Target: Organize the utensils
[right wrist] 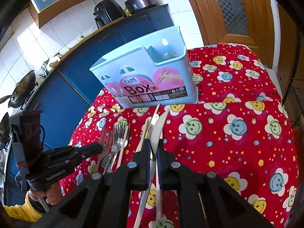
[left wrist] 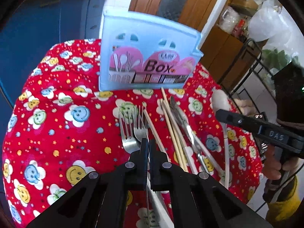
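A light blue utensil box (left wrist: 148, 57) (right wrist: 152, 79) stands upright at the far side of the red smiley-print tablecloth (left wrist: 57, 114). My left gripper (left wrist: 148, 144) (right wrist: 99, 148) is shut on a metal fork (left wrist: 139, 125), whose handle runs back between the fingers. A second fork (left wrist: 126, 133) lies just left of it. My right gripper (right wrist: 154, 144) (left wrist: 218, 113) is shut on a white spoon (right wrist: 159, 129) (left wrist: 220, 98), seen edge-on in the right wrist view. Wooden chopsticks (left wrist: 171, 125) and table knives (left wrist: 182, 117) lie on the cloth between the two grippers.
A black wire rack (left wrist: 252, 66) stands off the table's right edge. Blue cabinets (left wrist: 47, 28) with a wok (right wrist: 22, 89) and an air fryer (right wrist: 108, 15) run behind the table. A wooden door (right wrist: 237, 9) is at the back. Bare cloth (right wrist: 228, 152) lies right of the utensils.
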